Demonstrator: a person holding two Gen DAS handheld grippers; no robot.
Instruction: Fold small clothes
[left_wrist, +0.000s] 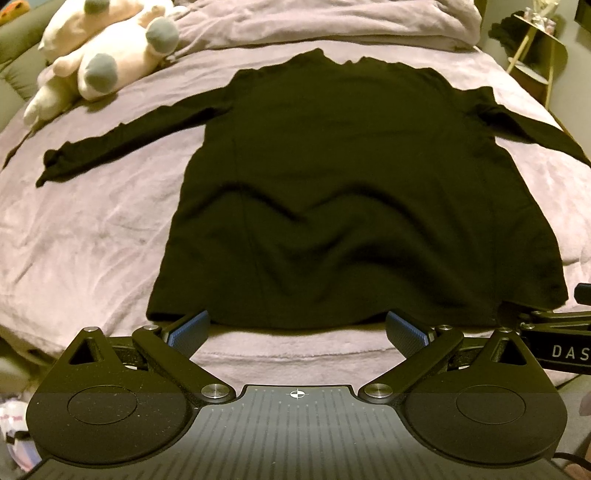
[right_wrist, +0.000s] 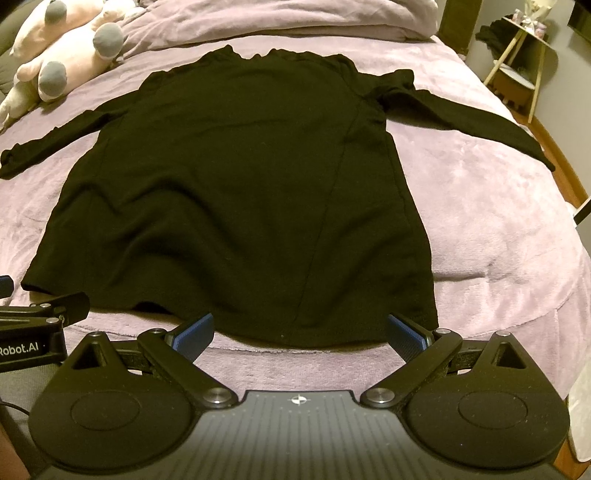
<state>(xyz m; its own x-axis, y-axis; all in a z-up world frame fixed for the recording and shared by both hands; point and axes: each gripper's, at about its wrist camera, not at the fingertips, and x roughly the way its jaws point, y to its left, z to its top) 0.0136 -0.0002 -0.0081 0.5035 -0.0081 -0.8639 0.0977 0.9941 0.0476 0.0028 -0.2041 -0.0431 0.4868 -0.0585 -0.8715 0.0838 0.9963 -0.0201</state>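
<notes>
Bedroom w/ dim warm light: bed w/ a lilac fleece blanket (left_wrist: 92, 229), plush toy (left_wrist: 103, 48) up by the pillows at far left, small shelf stand (right_wrist: 517, 70) off the far right side.

Black long-sleeve top (left_wrist: 332, 177) lies spread flat in mid-bed, collar away from the cameras, hem nearest, both sleeves out to the sides. Some wrinkles run across the lower body; no fold made yet, so the task looks to be at its very start.

Left tongs (left_wrist: 295, 330) spread wide, nothing held, sitting just short of the hem twd its left half. Right tongs (right_wrist: 301, 332) likewise wide apart & empty, at the hem's right half. Each blue pad (right_wrist: 195, 332) looks level w/ the hem edge; contact w/ cloth can't be confirmed.

Risks, as I judge them:
- Fleece is grippy & soft: a pinch may catch the blanket along w/ the hem, dragging both.
- Grabbing only the top layer would split front from back, bunching the fold.
- Uneven lift L vs R would skew the top; wrinkles could get folded in.
- Loose sleeves may trail or flop under the body.
</notes>
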